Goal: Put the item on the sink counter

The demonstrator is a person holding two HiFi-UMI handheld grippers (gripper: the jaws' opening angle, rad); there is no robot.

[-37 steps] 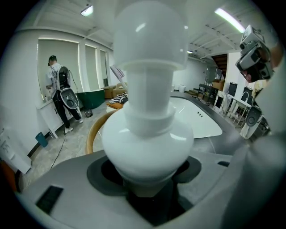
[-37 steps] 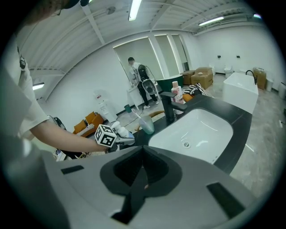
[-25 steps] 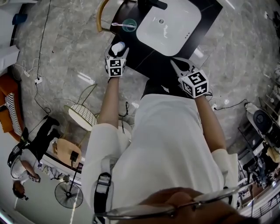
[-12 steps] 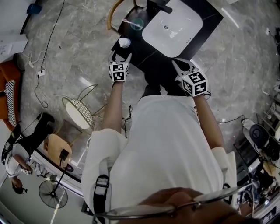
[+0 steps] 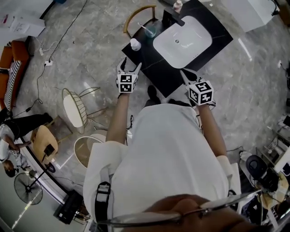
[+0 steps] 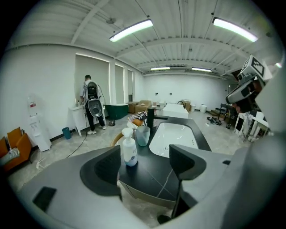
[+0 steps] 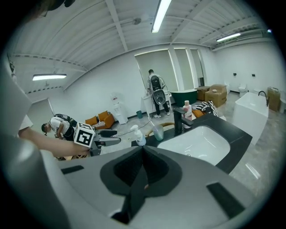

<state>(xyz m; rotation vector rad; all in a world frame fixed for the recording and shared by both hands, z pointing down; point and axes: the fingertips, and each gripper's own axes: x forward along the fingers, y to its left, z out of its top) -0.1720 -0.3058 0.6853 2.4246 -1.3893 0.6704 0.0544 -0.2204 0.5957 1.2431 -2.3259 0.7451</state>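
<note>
A white pump bottle [image 5: 135, 44] stands upright on the left end of the black sink counter [image 5: 149, 61]. My left gripper [image 5: 129, 65] is open and empty, a short way back from the counter's front edge. In the left gripper view the pump bottle [image 6: 129, 152] shows between the open jaws but well beyond them. My right gripper [image 5: 183, 73] is shut on nothing, near the counter's front right. From the right gripper [image 7: 142, 150], the pump bottle [image 7: 140, 136] stands left of the white basin [image 7: 199, 142].
On the counter stand a translucent cup [image 5: 149, 31] with a toothbrush, a black faucet [image 5: 172, 17] and a pink bottle [image 7: 187, 108]. A wooden chair [image 5: 135, 13] stands behind the counter and a wire chair [image 5: 74, 108] at my left. A person [image 5: 11, 136] crouches far left.
My left gripper was shut on the pump bottle a second ago. It has let the bottle go on the counter, opened and drawn back. The right gripper stayed shut.
</note>
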